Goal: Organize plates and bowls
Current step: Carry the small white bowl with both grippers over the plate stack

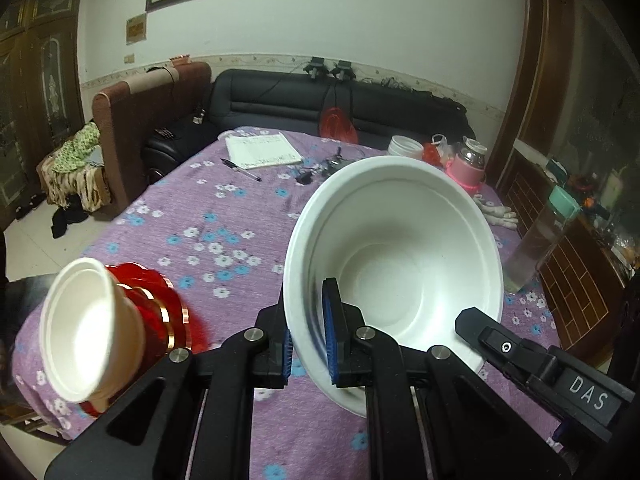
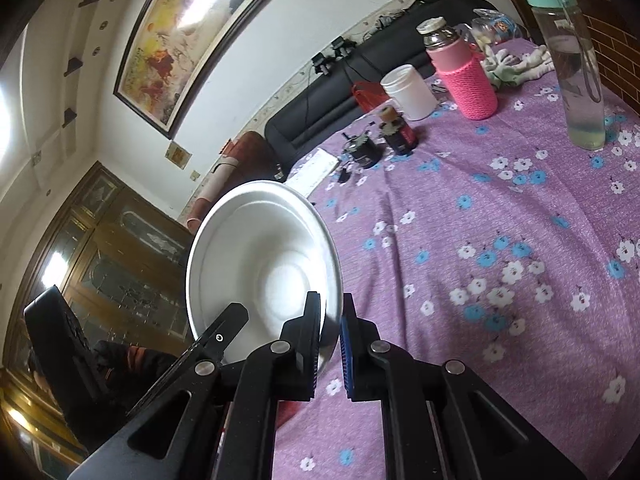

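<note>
A white bowl [image 1: 394, 256] is clamped by its rim in the left tongs [image 1: 308, 356], a second bowl [image 2: 262, 268] likewise in the right tongs [image 2: 330, 344], both tilted above the surface [image 1: 224, 216].

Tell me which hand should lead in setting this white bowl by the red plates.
Left, probably. The left gripper and right gripper both clamp the rim of the white bowl, but the red plates and small bowl appear only in the left wrist view, close beside that gripper.
</note>
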Action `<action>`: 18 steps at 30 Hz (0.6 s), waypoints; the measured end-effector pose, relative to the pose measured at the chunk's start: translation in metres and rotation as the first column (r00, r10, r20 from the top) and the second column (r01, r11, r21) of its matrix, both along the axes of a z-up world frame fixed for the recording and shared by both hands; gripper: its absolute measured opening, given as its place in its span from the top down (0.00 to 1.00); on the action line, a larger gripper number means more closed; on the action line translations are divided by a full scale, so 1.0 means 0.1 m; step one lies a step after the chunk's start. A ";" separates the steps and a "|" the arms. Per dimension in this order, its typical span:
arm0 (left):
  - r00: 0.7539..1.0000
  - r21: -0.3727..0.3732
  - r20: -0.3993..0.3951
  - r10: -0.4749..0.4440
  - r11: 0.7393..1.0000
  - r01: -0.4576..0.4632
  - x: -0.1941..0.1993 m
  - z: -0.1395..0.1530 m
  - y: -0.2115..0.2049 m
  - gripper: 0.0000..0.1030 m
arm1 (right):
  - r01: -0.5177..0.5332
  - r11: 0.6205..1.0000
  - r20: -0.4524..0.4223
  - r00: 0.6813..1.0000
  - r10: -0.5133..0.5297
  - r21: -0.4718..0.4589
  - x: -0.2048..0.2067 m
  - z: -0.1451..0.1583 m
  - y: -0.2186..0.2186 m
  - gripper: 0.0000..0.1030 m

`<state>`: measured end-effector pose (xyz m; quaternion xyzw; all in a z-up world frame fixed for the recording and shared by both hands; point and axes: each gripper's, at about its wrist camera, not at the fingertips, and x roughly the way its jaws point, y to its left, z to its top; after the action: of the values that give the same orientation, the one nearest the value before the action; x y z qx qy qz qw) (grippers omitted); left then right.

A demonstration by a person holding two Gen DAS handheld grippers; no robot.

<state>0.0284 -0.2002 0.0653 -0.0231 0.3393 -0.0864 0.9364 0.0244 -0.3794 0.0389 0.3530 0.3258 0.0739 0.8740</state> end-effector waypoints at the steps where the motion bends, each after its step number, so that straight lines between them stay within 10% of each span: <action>1: 1.000 0.001 0.006 0.007 1.000 -0.007 -0.03 0.01 0.06 0.89 | -0.005 1.000 0.005 1.000 0.005 -0.001 -0.01 0.02 0.05 0.92; 18: 0.983 0.019 0.031 0.179 0.983 -0.180 -0.19 0.07 1.56 0.87 | -0.204 0.978 0.037 0.978 0.206 -0.049 0.13 0.22 1.49 0.92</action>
<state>0.0095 -0.0438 0.0721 -0.0422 0.3229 0.0017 0.9455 0.0375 -0.2299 0.0610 0.2962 0.3438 0.1637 0.8759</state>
